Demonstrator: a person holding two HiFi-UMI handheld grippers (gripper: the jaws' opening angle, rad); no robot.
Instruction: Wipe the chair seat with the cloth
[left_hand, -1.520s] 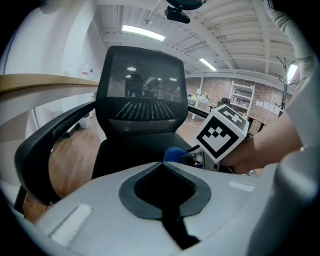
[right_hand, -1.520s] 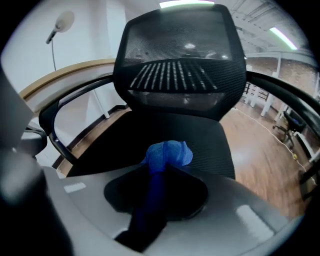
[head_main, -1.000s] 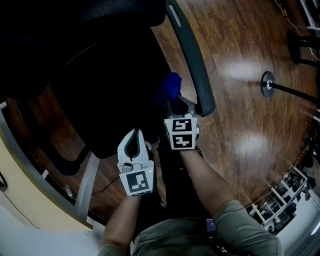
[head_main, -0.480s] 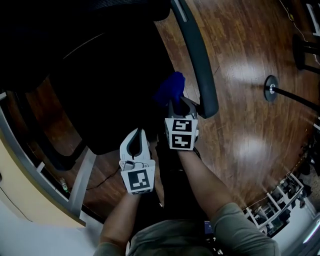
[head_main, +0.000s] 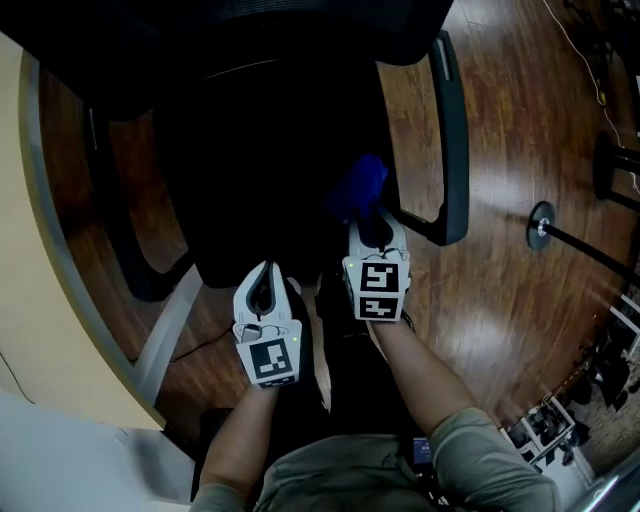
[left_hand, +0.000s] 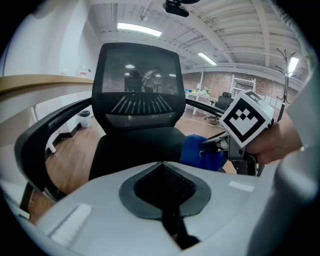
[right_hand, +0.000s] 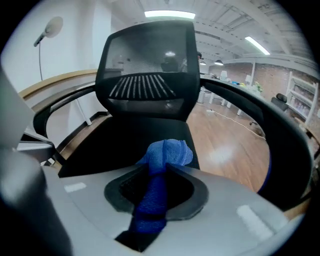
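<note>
- Black padded office-chair seat (head_main: 260, 170): upper centre of the head view, very dark. No wiped patch can be made out.
- Bunched blue terry cloth (head_main: 358, 187): centre right, over the seat's right front corner, just beside the curved dark-grey armrest (head_main: 452, 140). Whether it touches the seat cannot be told.
- Right gripper (head_main: 366, 215): jaws clamped on the cloth, with a wad standing out past the tips.
- Left gripper (head_main: 263, 268): jaws together with nothing between them, lower centre, at the seat's front edge.
- Step in hand, as judged: the cloth is being presented to the seat — wiping is barely begun.
- Next move calls for pressing the wad onto the seat and sweeping toward frame left, clear of the armrest.
</note>
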